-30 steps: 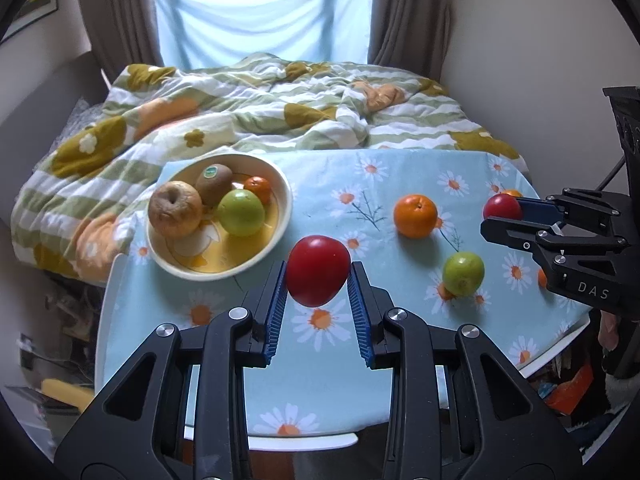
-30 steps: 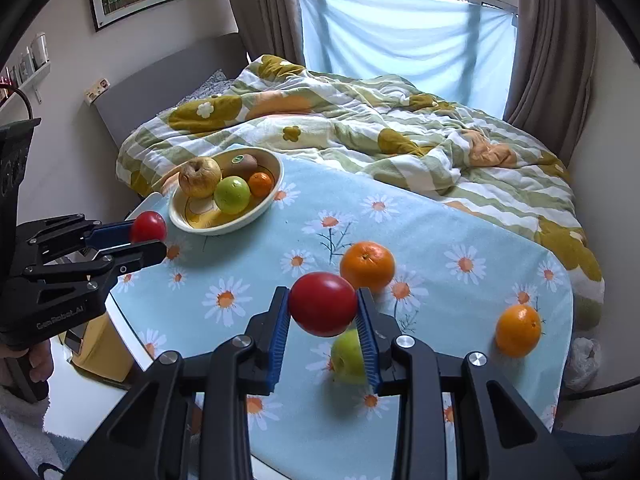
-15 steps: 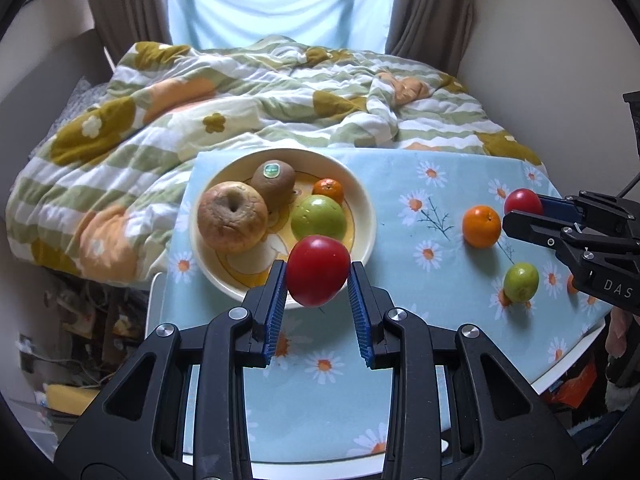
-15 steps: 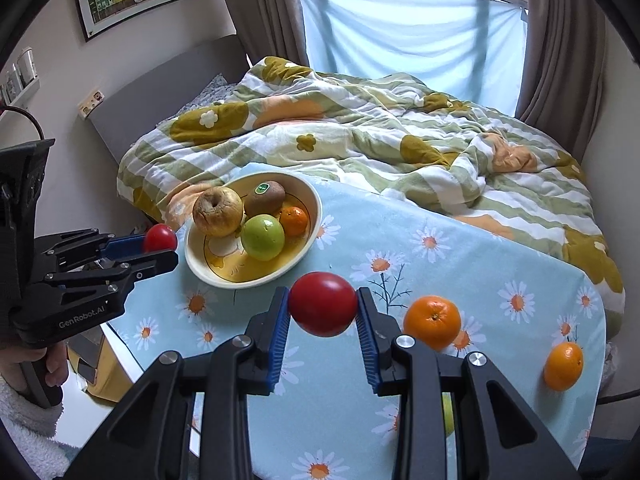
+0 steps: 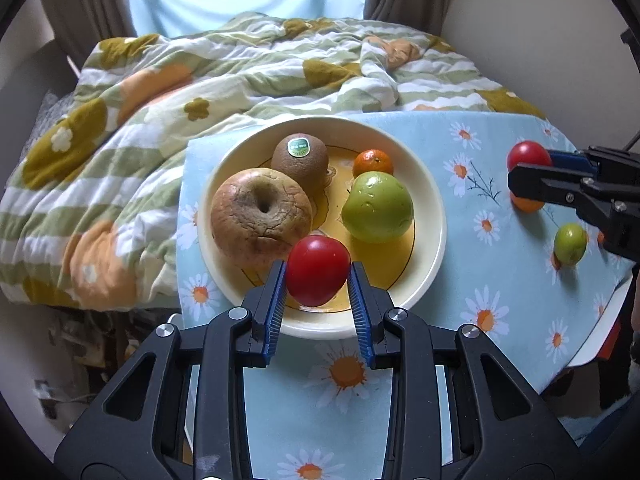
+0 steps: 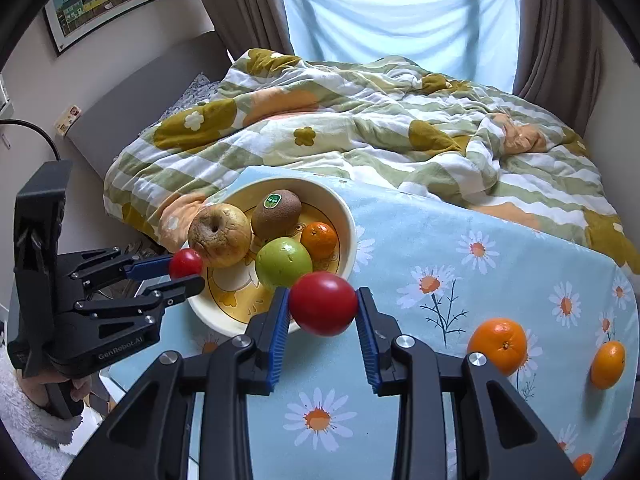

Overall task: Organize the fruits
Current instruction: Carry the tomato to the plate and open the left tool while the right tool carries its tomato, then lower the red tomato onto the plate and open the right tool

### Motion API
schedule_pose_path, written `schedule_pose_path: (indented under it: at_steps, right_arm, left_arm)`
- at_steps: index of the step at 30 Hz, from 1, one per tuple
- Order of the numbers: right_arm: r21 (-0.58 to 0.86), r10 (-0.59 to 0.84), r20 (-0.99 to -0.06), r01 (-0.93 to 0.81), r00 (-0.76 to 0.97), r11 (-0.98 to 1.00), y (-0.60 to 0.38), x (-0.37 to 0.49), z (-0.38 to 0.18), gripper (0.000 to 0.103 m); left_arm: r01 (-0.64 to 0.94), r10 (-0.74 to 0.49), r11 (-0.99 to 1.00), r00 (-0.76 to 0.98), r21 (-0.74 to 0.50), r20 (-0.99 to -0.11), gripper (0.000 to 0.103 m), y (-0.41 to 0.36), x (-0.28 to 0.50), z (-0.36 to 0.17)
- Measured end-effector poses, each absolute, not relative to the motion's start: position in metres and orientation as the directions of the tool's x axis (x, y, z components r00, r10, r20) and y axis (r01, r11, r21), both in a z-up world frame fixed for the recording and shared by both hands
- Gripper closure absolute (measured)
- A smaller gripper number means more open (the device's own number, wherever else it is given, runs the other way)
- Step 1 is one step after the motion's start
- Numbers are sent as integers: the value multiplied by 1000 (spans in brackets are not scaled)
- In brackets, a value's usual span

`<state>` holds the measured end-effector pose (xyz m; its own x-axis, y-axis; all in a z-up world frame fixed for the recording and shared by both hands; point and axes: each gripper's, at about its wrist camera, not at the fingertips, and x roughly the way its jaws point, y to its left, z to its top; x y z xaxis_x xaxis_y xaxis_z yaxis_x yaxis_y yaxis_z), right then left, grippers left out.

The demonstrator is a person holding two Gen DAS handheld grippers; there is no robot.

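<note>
Over the bowl (image 5: 434,196) now, both claws carry red fruits.

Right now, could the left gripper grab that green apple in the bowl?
Probably not yet: the left gripper already has its jaws shut on a red tomato. The green apple sits close in the bowl, unobstructed, once the tomato is dropped.

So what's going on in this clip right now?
A person holds two hand-held grippers, each shut on a round red fruit. The left hand-held gripper has its red fruit over the near rim of the cream bowl, which already holds four fruits. The right hand-held gripper carries its fruit beside the bowl. Oranges and a green fruit remain on the daisy tablecloth.
</note>
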<state>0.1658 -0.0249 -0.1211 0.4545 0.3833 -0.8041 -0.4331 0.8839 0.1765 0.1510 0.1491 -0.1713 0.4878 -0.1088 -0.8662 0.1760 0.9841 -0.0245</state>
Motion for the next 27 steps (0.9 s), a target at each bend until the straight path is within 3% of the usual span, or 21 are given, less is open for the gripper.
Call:
schedule_pose_path:
  at_steps: [13,14,17,27]
  right_arm:
    - [171,333,-817,-353,471,920,-24,171,-125,73]
    - [170,331,-818,-354,470,920,-25,171,-124,73]
    - [167,334,-817,-361,471,918,-27,171,-122,73]
    - [165,374,-813,-440,446,883,-23,172,-118,73]
  left_arm:
    - [311,-158,950,402,-28,-902,64,131,159,-191]
    - [308,-164,951,401,-36,-901,58,130,158,-189]
    - [284,-172,957,414,-53,-894,0,131,154,-183]
    - [165,-104,986,448,-32,-888,0,144,131,-163]
